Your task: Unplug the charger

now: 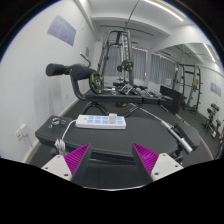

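Held low above a dark padded bench (60,135), the gripper (112,160) has its two fingers spread wide with nothing between them, the magenta pads (76,158) facing each other across an empty gap. Just ahead of the fingers, and a little toward the left one, a white power strip (101,121) lies flat on the bench top, its row of sockets facing up. Something small and pale seems to sit in the sockets, probably the charger, but which socket it occupies and how it stands cannot be told from this view. A light cable (160,126) runs off from the strip's right end toward the bench's far side. Beyond stand a multi-gym frame (122,55) and a padded arm (68,72), well apart from the work. The step in hand looks like the approach, with nothing grasped yet. To do it well, the fingers should travel forward and slightly left until the charger body stands squarely between the pads, then close on its flat sides, not on the cable. Since the strip rests loose on the bench, a straight pull along the socket axis is likely best; a slanted tug would probably drag or lift the whole strip instead of freeing the plug.
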Demonstrator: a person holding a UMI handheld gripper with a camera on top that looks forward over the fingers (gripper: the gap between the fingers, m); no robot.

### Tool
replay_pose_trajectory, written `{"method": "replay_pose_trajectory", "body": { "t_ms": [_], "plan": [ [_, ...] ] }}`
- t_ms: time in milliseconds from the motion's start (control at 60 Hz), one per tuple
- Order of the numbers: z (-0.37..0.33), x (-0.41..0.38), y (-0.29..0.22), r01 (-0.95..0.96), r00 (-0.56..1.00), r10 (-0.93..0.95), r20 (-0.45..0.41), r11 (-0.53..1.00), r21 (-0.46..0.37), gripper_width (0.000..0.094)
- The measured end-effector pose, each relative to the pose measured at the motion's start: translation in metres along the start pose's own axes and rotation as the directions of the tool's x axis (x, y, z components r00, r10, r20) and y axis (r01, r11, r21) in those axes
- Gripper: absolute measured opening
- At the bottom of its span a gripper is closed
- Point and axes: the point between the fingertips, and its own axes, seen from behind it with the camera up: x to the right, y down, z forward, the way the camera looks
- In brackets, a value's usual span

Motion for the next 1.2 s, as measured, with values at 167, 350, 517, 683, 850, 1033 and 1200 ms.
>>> {"method": "replay_pose_trajectory", "body": {
  "t_ms": [167, 350, 517, 683, 850, 1033, 1200],
  "plan": [
    [0.05, -0.02, -0.02, -0.019, 0.999, 0.017, 0.047, 0.999, 0.032, 0.086],
    [0.121, -0.018, -0.034, -0.038, 0.998, 0.035, 0.048, 0.998, 0.057, 0.0858],
    [0.188, -0.008, -0.046, -0.054, 0.998, 0.051, 0.037, 0.995, 0.079, 0.0857],
    [0.252, -0.002, -0.056, -0.053, 0.998, 0.051, 0.029, 0.995, 0.088, 0.0856],
    [0.306, 0.004, -0.059, -0.03, 0.999, 0.029, 0.013, 0.997, 0.069, 0.0856],
    [0.348, 0.008, -0.058, -0.055, 0.998, 0.055, 0.01, 0.998, 0.035, 0.0858],
    [0.368, 0.009, -0.061, -0.068, 0.998, 0.068, 0.009, 0.997, 0.043, 0.0856]
  ]
}}
